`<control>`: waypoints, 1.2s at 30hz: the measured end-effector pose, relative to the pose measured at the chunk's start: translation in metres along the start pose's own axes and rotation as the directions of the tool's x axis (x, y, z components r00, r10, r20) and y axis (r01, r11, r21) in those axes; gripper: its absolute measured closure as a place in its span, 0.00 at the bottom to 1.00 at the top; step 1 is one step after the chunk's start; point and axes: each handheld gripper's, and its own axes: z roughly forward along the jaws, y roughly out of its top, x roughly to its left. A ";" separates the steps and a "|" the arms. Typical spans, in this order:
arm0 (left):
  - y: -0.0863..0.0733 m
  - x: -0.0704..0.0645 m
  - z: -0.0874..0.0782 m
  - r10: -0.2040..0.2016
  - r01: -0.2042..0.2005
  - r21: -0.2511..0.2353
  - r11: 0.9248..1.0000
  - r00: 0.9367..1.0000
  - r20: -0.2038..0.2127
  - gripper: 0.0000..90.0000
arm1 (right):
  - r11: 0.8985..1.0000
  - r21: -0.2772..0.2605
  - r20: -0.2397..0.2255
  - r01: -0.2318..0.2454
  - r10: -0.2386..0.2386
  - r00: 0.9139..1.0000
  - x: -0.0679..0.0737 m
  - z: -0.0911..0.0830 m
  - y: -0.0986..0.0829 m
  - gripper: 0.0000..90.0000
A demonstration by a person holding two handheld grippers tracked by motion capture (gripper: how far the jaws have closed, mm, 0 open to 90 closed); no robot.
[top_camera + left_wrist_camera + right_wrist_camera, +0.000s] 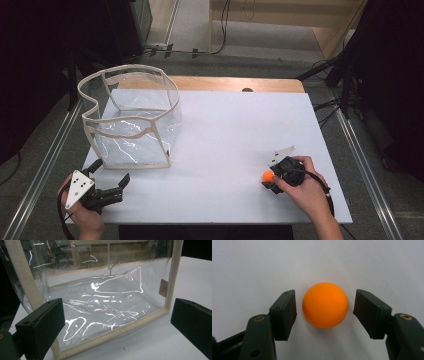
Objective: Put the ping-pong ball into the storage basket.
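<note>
Straddling the orange ball (325,305) near the desk's (225,130) front right corner, my right gripper (325,312) stands spread, neither jaw touching it. My left gripper (117,325) gapes beside the clear bag (105,302), its top cut off.

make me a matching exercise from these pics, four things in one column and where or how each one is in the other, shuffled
Things:
1. orange ball
2. clear bag
3. left gripper
4. right gripper

Descriptions:
A. open, jaws on either side of a small round thing
B. standing open-topped at the sheet's far left
C. open, at the near left, facing see-through plastic
D. lying on the white sheet, not yet pinched

Pairs: 1-D, 2-B, 3-C, 4-A
</note>
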 end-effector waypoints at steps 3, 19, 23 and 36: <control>0.000 0.000 0.000 -0.001 0.001 -0.001 1.000 1.000 0.000 0.00 | 1.000 0.011 0.002 -0.001 0.001 1.000 -0.001 0.001 0.001 0.41; 0.000 0.000 0.000 -0.002 0.002 -0.002 1.000 1.000 0.001 0.00 | 0.998 0.057 -0.034 0.029 -0.027 0.999 -0.002 0.004 0.008 0.53; 0.000 0.000 0.000 -0.002 0.002 -0.002 1.000 1.000 0.001 0.00 | 0.998 0.048 -0.039 0.030 -0.028 0.999 -0.003 0.002 0.009 0.53; 0.000 0.000 0.000 -0.001 0.001 -0.002 1.000 1.000 0.002 0.00 | 0.997 0.053 -0.059 0.050 -0.047 0.997 -0.006 -0.003 0.019 0.53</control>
